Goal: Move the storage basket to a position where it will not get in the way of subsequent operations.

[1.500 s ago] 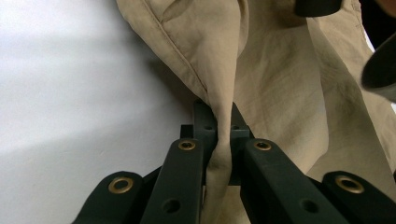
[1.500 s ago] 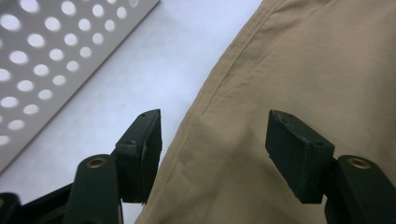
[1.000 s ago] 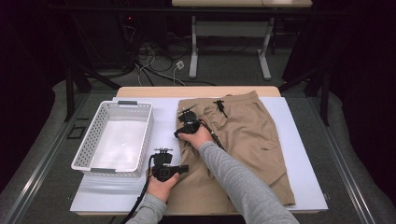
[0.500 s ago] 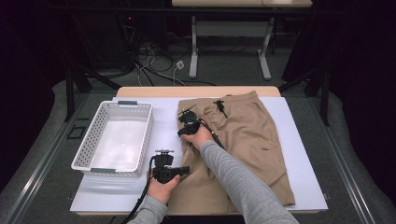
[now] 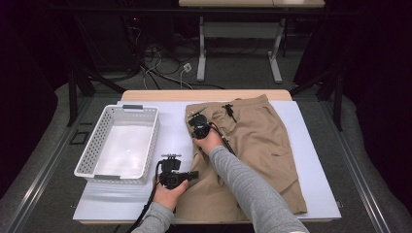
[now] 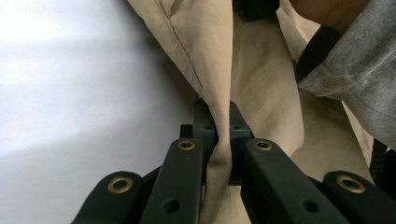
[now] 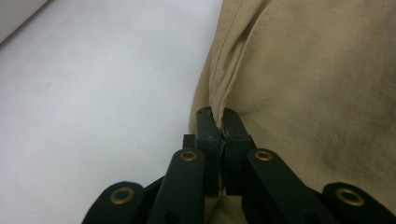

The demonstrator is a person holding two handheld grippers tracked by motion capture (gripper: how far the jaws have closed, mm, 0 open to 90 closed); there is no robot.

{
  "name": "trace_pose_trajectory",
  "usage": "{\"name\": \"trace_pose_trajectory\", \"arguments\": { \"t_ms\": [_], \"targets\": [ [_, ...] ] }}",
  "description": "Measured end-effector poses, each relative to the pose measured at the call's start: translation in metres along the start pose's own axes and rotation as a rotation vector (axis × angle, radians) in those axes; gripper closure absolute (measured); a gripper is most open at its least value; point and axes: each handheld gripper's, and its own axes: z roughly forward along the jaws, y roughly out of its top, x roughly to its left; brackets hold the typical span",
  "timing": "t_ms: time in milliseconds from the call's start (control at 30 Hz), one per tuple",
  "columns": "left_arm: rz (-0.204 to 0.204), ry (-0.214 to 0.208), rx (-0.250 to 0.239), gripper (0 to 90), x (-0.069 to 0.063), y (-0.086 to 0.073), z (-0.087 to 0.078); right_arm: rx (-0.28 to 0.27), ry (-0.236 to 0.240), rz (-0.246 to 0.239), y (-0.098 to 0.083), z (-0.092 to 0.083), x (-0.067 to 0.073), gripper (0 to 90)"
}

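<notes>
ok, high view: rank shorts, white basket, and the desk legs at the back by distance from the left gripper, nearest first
1. Shorts: the left gripper is clamped on their near-left edge.
2. White basket: to its left on the table, close but apart.
3. Desk legs: on the floor beyond the table's far edge.

Plain tan shorts (image 5: 257,145) on a white counter (image 5: 316,160), white lattice-pattern basket (image 5: 119,143), black tongs (image 5: 198,127) with little brass rivets, grey sleeves (image 5: 248,194).
</notes>
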Motion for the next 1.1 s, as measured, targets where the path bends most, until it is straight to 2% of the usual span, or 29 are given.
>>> {"name": "trace_pose_trajectory", "arguments": {
  "t_ms": [100,133,167,200,233,267,333,433,600,667,767,1100],
  "targets": [
    [0.001,-0.006,0.005,85.6,-0.004,0.001,-0.001,-0.005,0.010,0.021,0.000,-0.003,-0.001,88.6],
    [0.007,-0.008,-0.002,85.5,-0.005,0.002,-0.001,-0.025,0.018,0.022,0.001,-0.004,-0.002,88.5],
    [0.013,-0.011,0.000,85.2,-0.006,0.003,-0.001,-0.001,0.024,0.028,0.002,-0.008,-0.003,88.6],
    [0.015,-0.010,0.004,85.4,-0.007,0.003,-0.002,-0.076,0.042,0.051,0.001,-0.006,-0.003,88.6],
    [0.020,-0.009,0.004,86.0,-0.008,0.004,-0.002,0.020,0.037,0.045,0.005,-0.016,-0.004,88.6],
    [0.019,-0.007,0.004,86.6,-0.009,0.005,-0.003,-0.046,0.059,0.065,0.005,-0.015,-0.004,88.7],
    [0.012,-0.001,0.001,87.1,-0.011,0.007,-0.005,-0.067,0.078,0.083,0.008,-0.021,-0.006,88.7],
    [0.006,0.008,-0.006,87.6,-0.013,0.011,-0.009,-0.084,0.109,0.118,0.014,-0.030,-0.010,88.7],
    [0.010,-0.004,-0.025,87.9,-0.018,0.019,-0.017,-0.113,0.123,0.138,0.023,-0.049,-0.018,88.7],
    [0.013,-0.008,-0.040,87.9,-0.022,0.023,-0.019,-0.128,0.134,0.155,0.027,-0.057,-0.022,88.7],
    [0.019,-0.019,-0.051,87.9,-0.029,0.029,-0.023,-0.146,0.131,0.154,0.031,-0.068,-0.027,88.7],
    [0.065,-0.035,-0.087,88.1,-0.055,0.051,-0.038,-0.200,0.141,0.195,0.040,-0.102,-0.045,88.7]
  ]
}}
